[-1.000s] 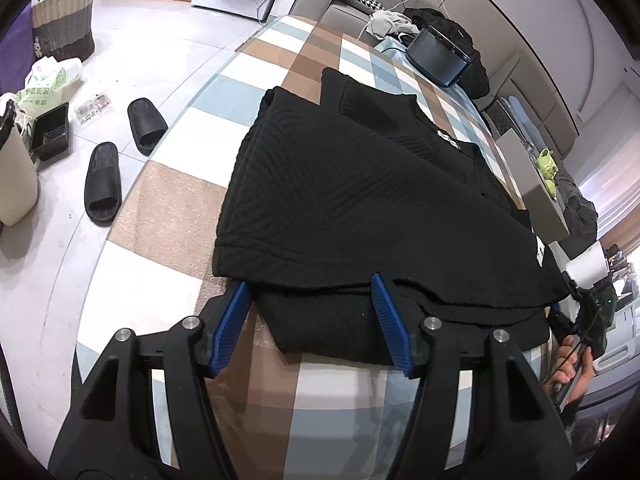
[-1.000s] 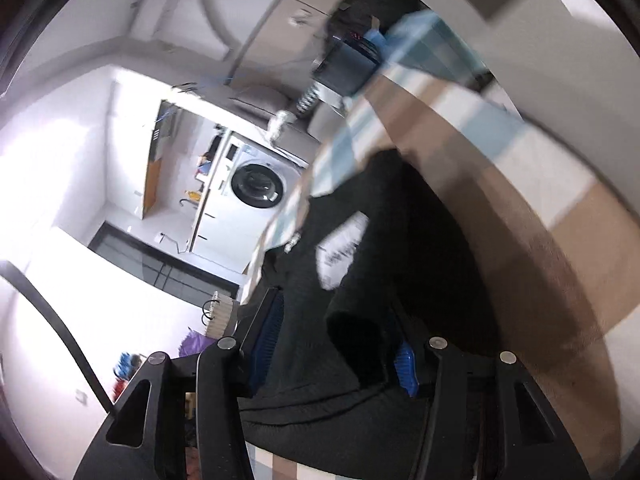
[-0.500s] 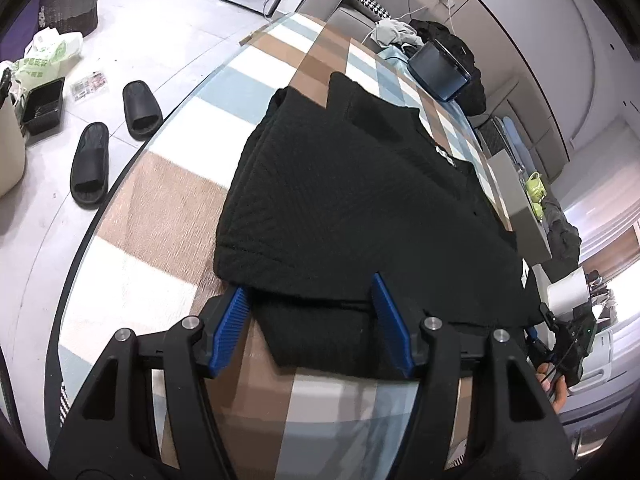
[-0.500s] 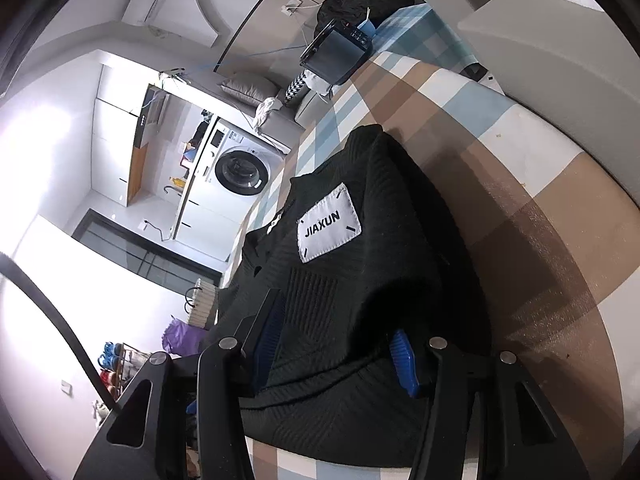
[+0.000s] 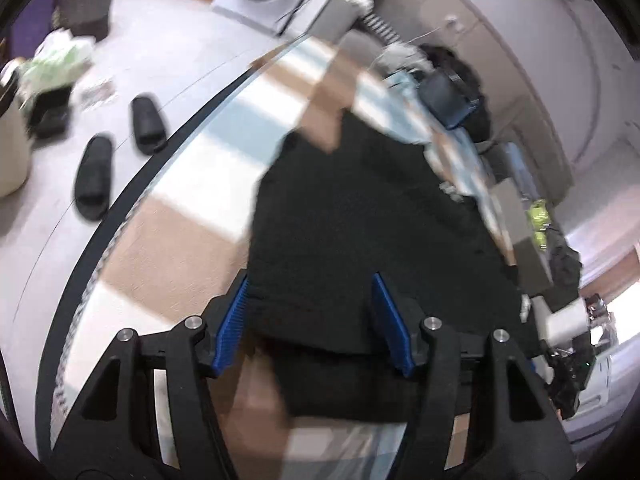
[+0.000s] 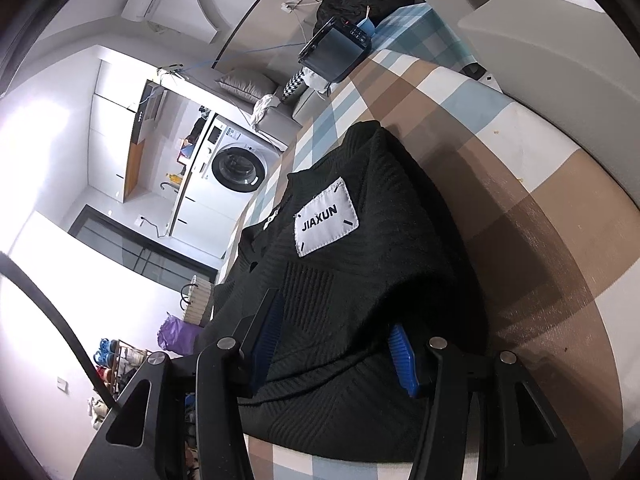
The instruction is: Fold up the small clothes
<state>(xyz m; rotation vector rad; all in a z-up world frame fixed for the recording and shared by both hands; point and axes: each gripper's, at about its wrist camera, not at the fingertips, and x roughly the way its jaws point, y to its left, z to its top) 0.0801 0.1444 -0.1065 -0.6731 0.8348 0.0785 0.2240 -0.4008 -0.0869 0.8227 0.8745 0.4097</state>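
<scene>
The black sweater [image 5: 360, 216] lies folded on the checked tablecloth [image 5: 168, 240] of a round table. In the left wrist view, which is blurred, its near edge sits between the blue pads [image 5: 234, 320] of the left gripper [image 5: 310, 322]. The jaws stand about half apart. Cloth fills the gap between them, yet the blur does not show whether the pads press on it, so I cannot tell if it is gripped.

In the right wrist view the sweater [image 6: 360, 280] bulges up between the pads [image 6: 402, 354] of the right gripper [image 6: 336, 344]. These jaws are also about half apart. The knit touches both pads and bunches up against the right one. The gripper appears clamped on a thick fold of the sweater.

A white patch [image 6: 326, 222] sewn to the top layer reads "JIAXUN" in black letters. A smaller white tag near the collar is too small to read.

Beyond the table: a washer [image 6: 238, 168], a dark case [image 6: 336, 54] on the far side, two black slippers [image 5: 120, 160] on the floor.
</scene>
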